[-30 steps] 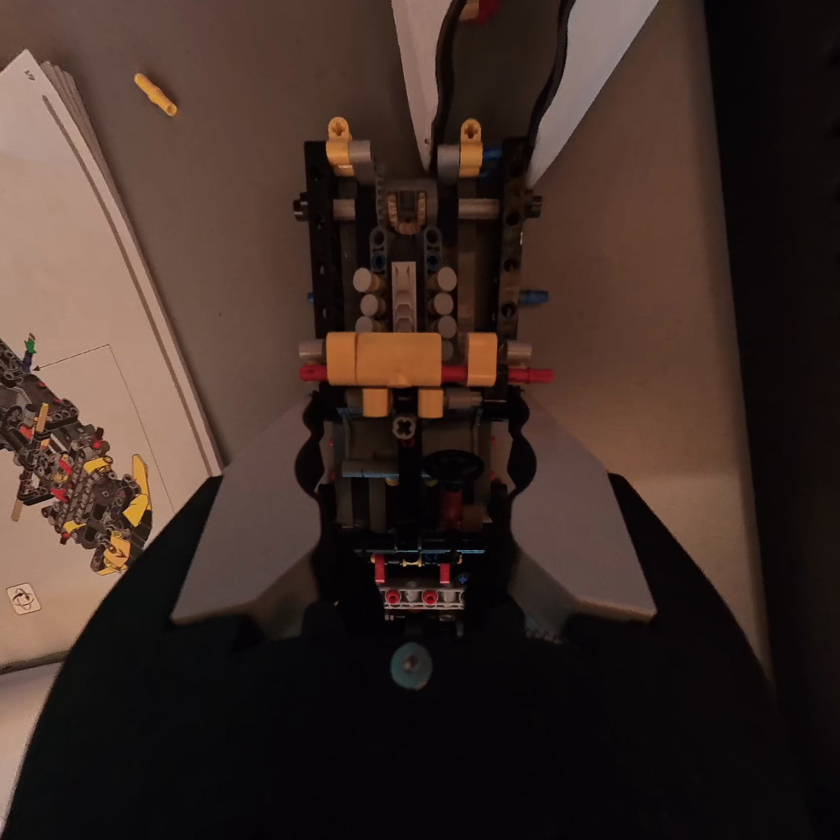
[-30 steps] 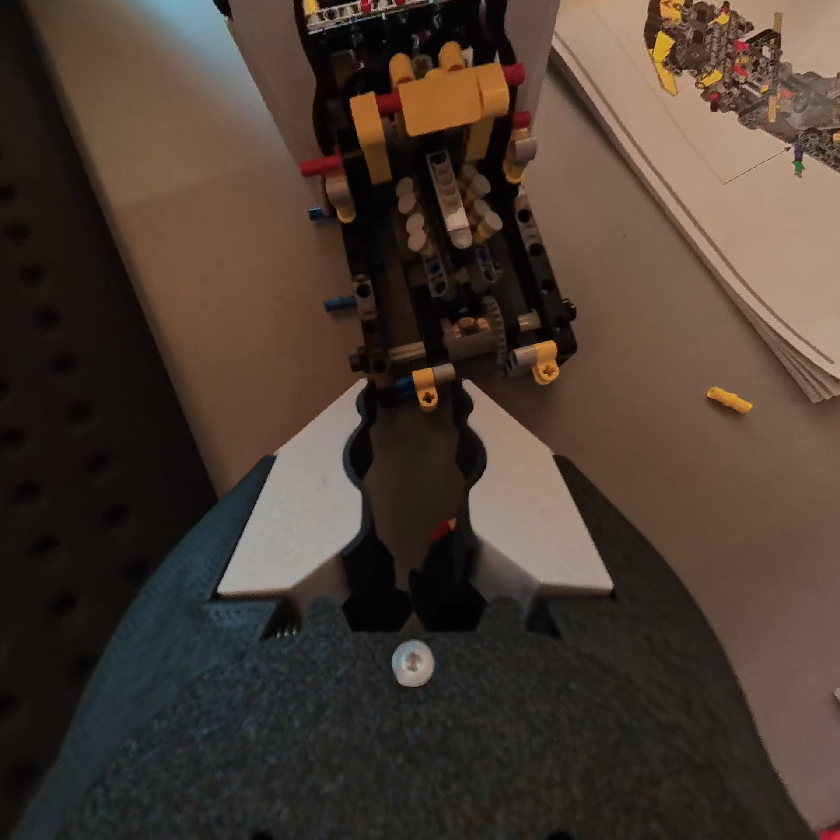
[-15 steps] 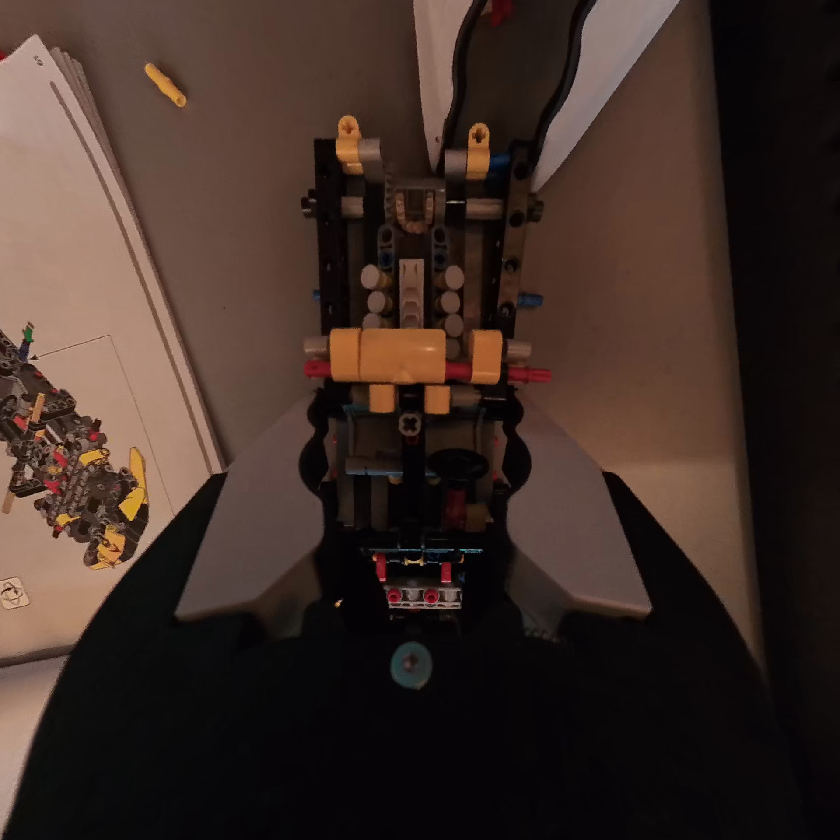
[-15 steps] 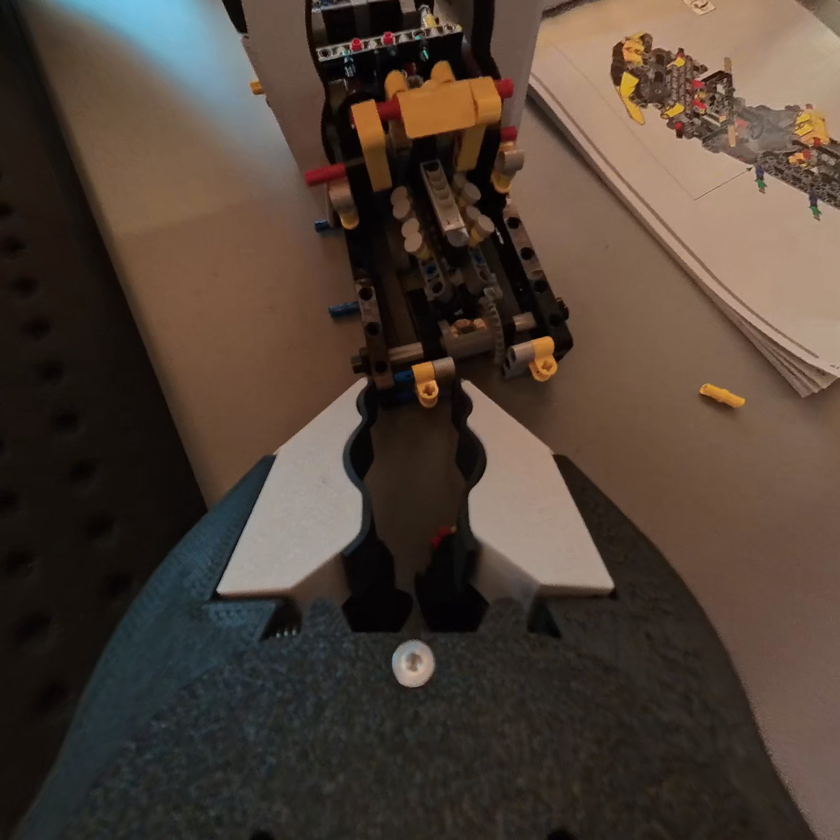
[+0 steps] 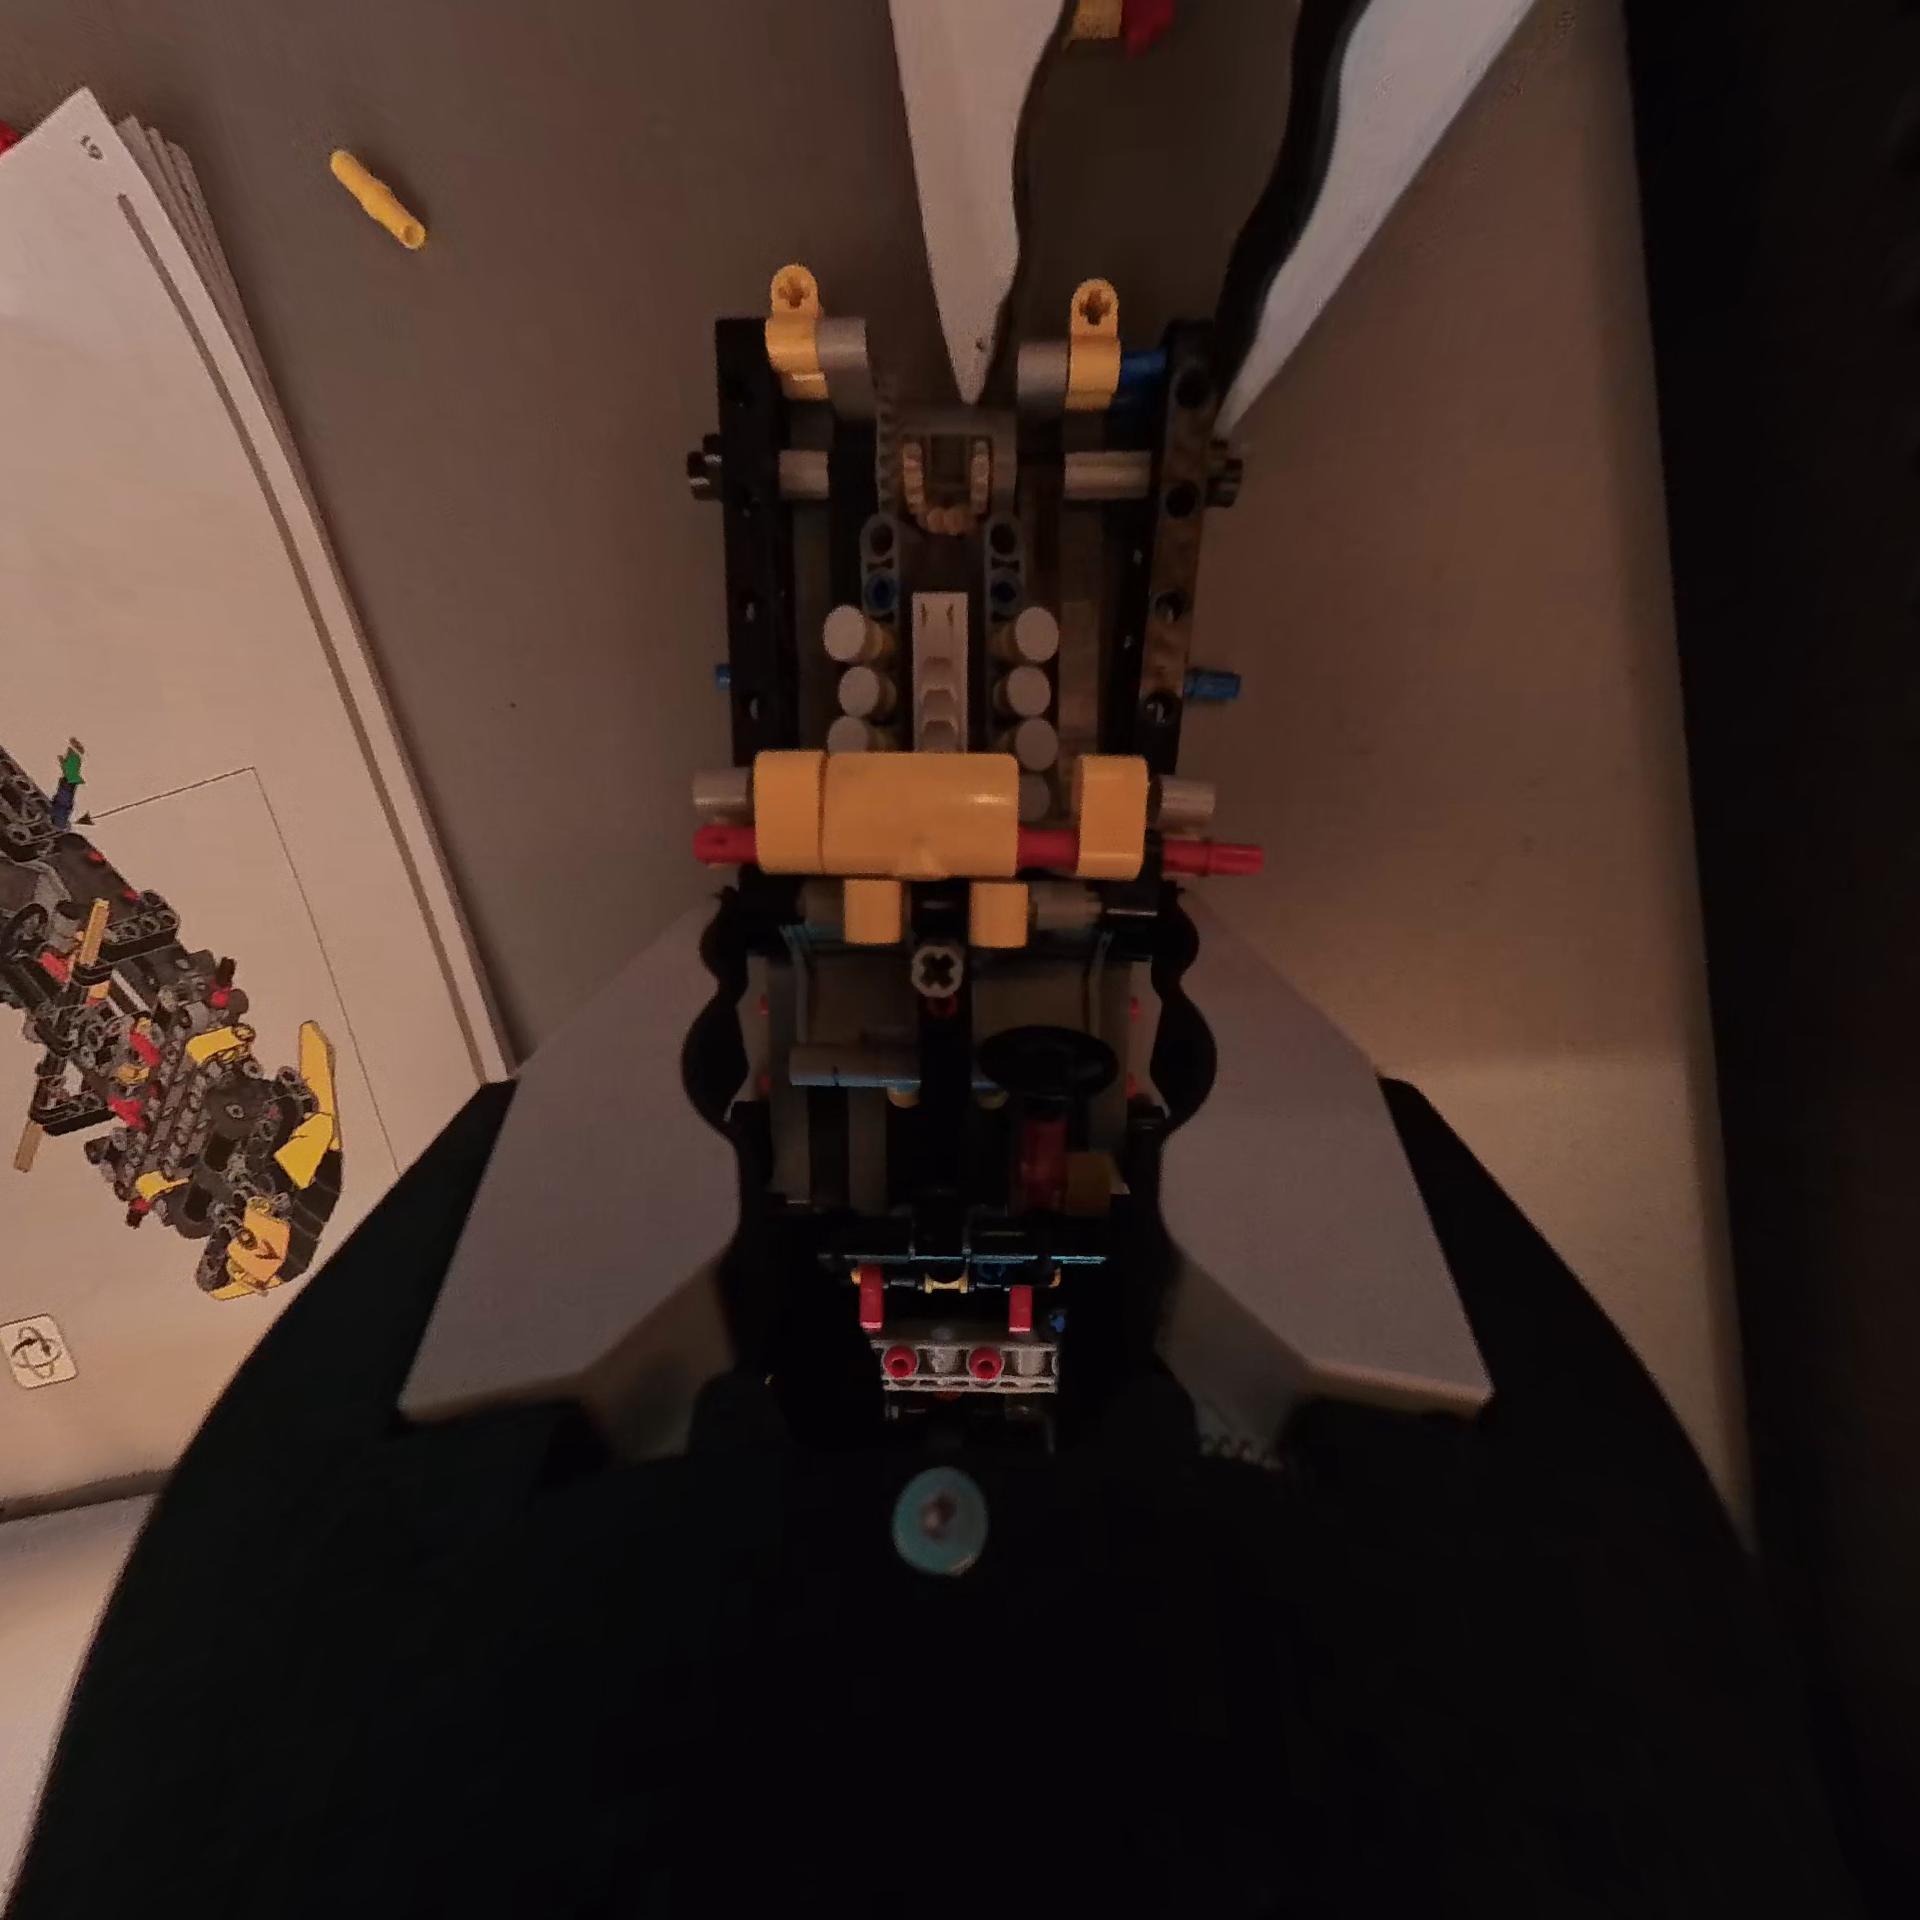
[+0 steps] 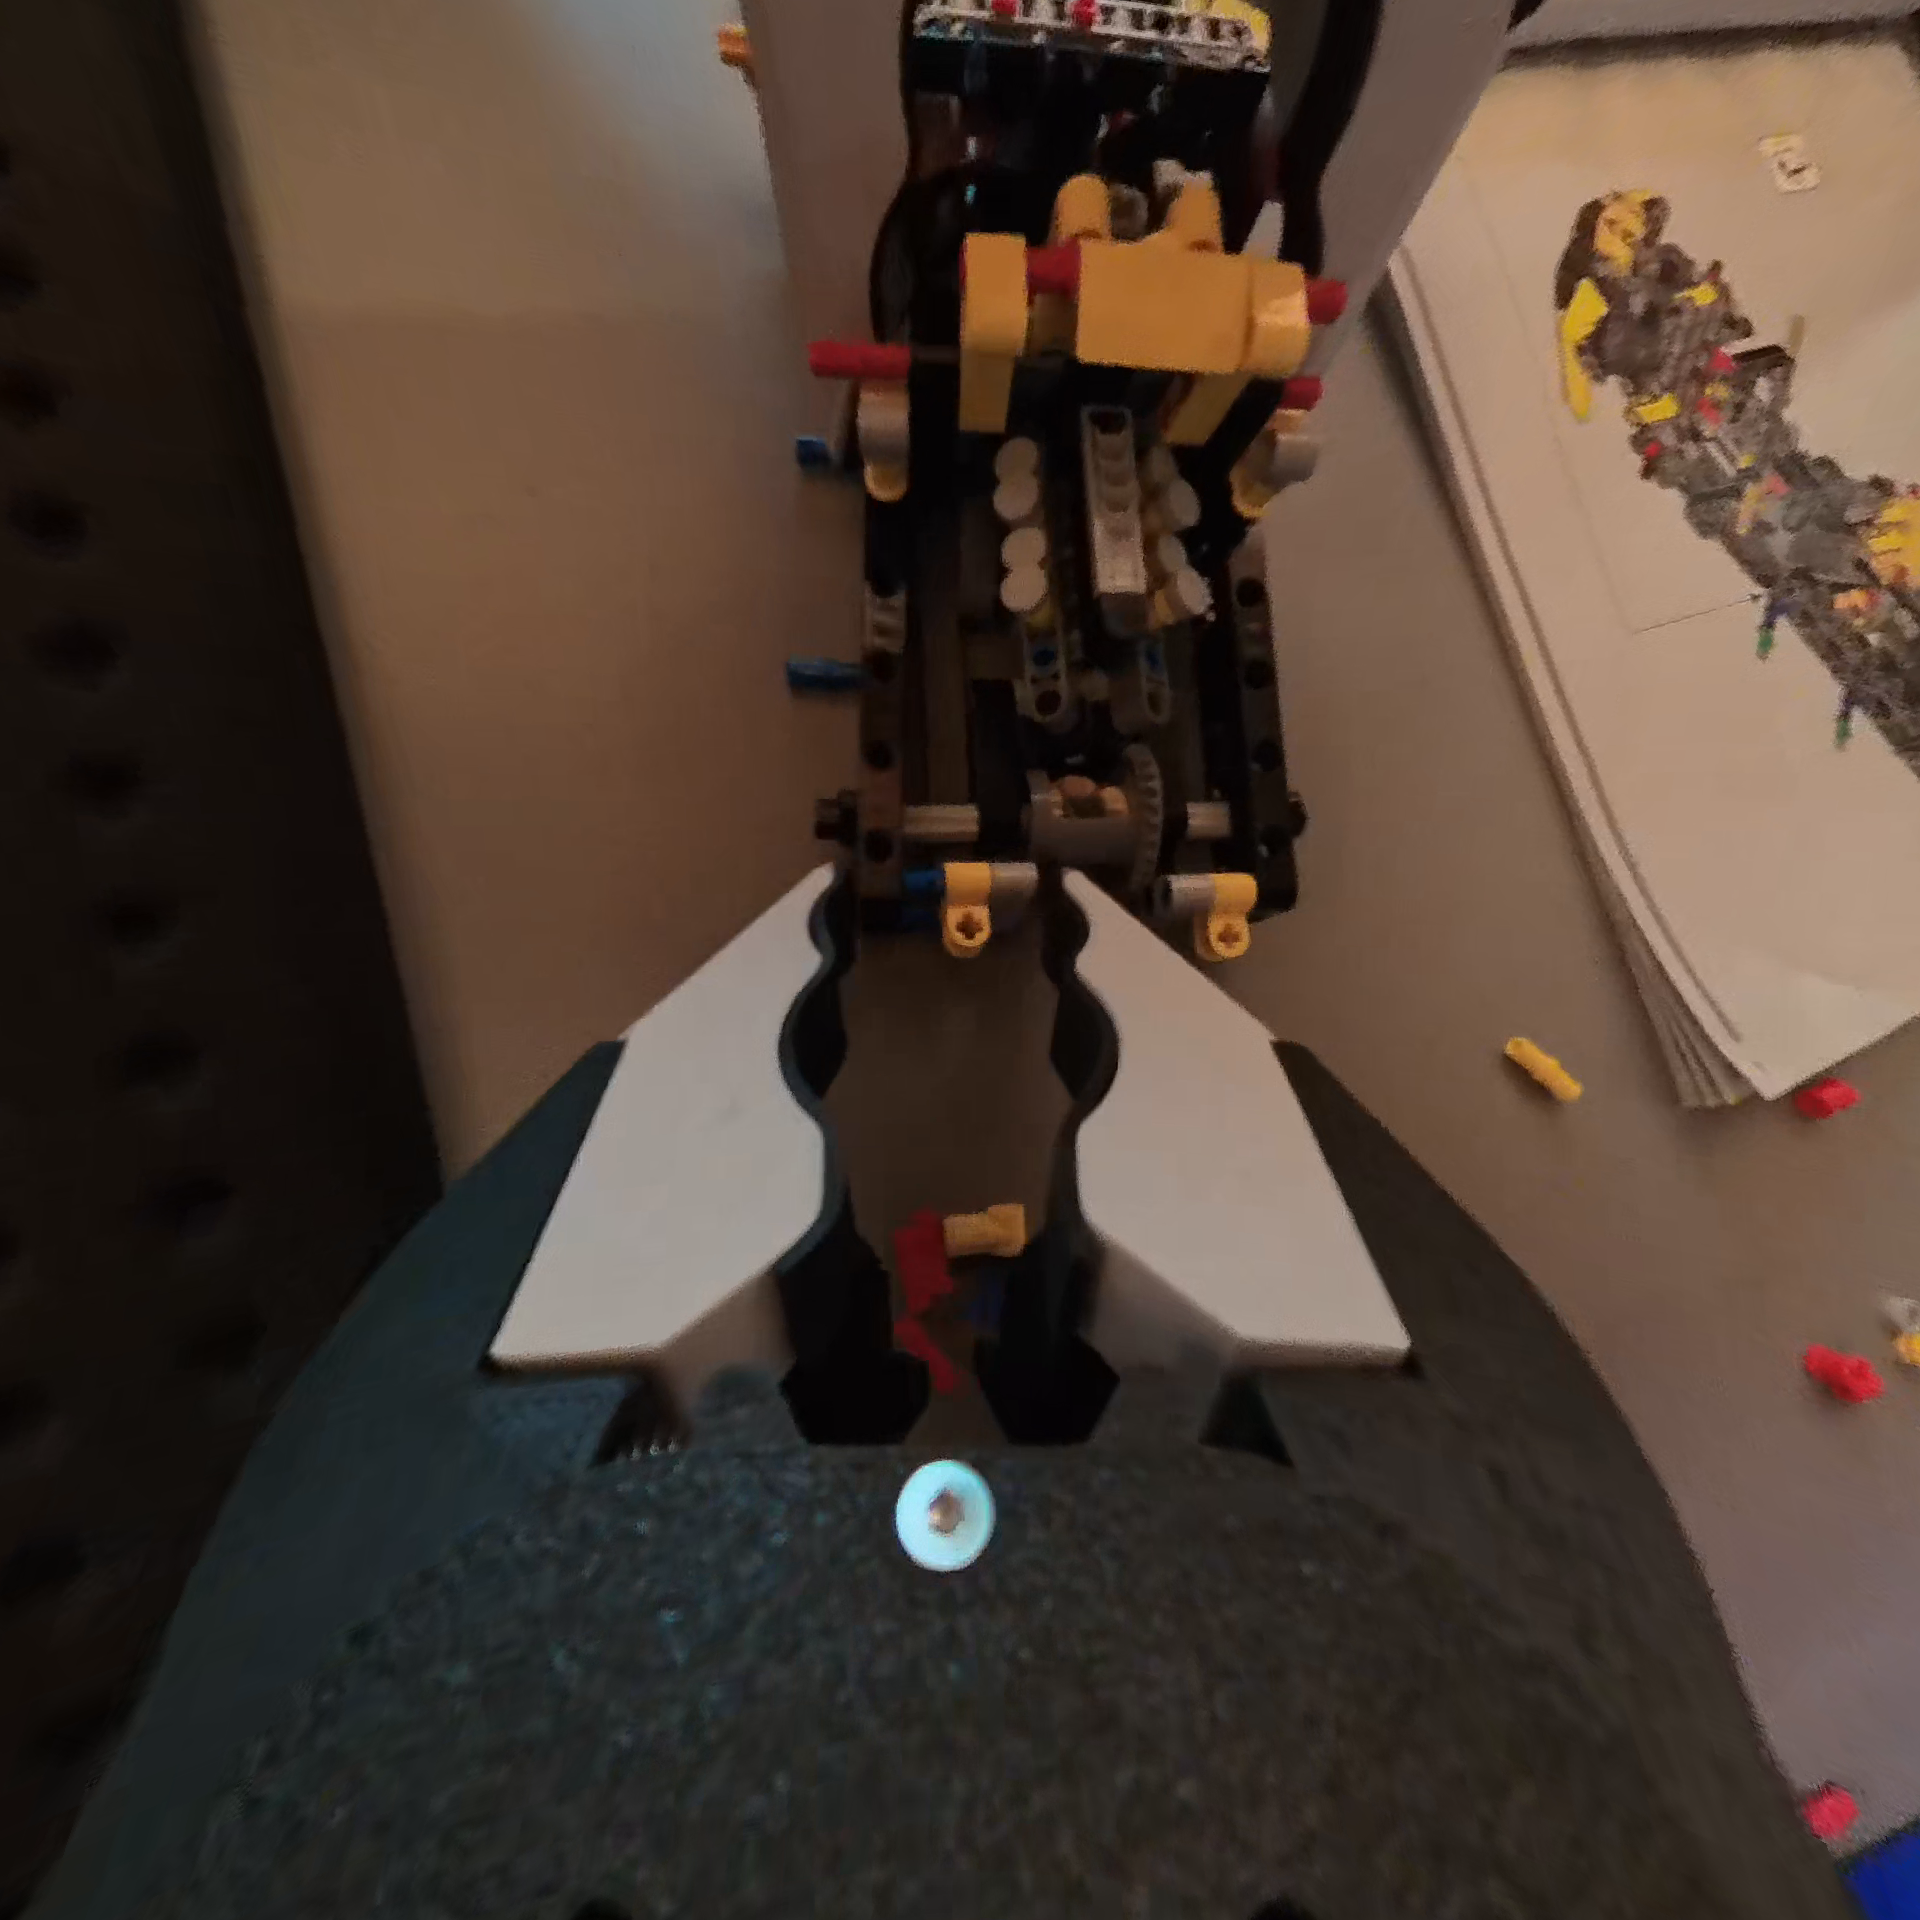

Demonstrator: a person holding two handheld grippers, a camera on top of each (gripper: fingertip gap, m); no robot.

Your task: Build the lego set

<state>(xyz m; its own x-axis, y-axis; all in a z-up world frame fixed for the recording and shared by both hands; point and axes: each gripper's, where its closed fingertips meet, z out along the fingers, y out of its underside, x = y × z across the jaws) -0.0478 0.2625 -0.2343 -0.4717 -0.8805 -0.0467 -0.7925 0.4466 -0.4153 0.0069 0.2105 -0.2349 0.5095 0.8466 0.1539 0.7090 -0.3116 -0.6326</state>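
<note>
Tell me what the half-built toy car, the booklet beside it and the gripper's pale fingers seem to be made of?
The toy car looks like hard moulded plastic: smooth, faintly glossy yellow, black and grey pieces with crisp holes and studs. The booklet is paper, a stack of thin white printed sheets with visible page edges. The left gripper's fingers look like matt pale plastic with flat facets, possibly printed; their wavy inner lining is black, perhaps rubbery.
</note>
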